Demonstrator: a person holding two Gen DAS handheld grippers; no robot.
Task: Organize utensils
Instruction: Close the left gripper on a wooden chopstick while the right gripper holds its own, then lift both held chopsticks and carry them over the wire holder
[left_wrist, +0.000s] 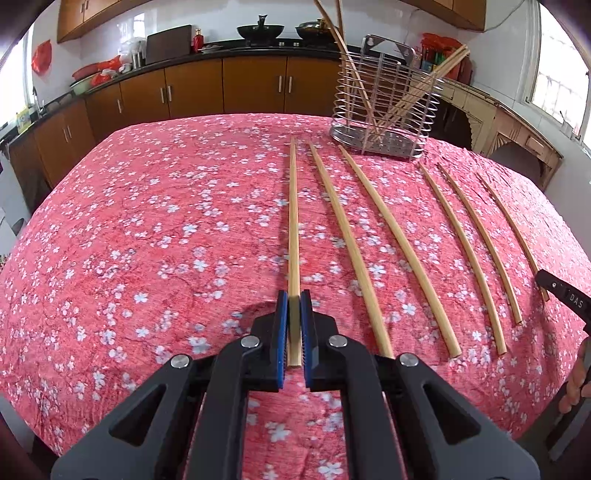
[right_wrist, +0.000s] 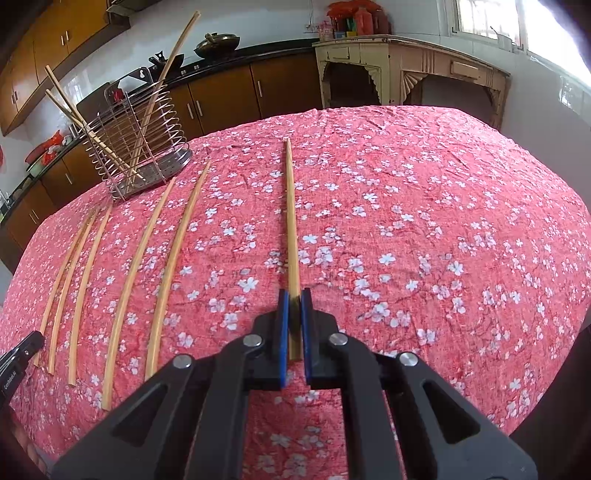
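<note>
Several pale bamboo chopsticks lie side by side on a table with a pink flowered cloth (left_wrist: 166, 229). My left gripper (left_wrist: 294, 295) is shut on the near end of the leftmost chopstick (left_wrist: 293, 221), which runs straight away from it between the blue pads. My right gripper (right_wrist: 294, 293) is shut the same way on the rightmost chopstick (right_wrist: 291, 214). Between them lie the loose chopsticks (left_wrist: 399, 240) (right_wrist: 140, 273). A wire utensil holder (left_wrist: 384, 110) (right_wrist: 136, 147) stands at the far edge, with a few chopsticks leaning in it.
A finger of the right gripper (left_wrist: 557, 291) and a person's hand (left_wrist: 576, 380) show at the right edge of the left wrist view. Brown kitchen cabinets (left_wrist: 192, 88) with pans on the counter lie beyond the table. A cream side table (right_wrist: 410, 66) stands by the window.
</note>
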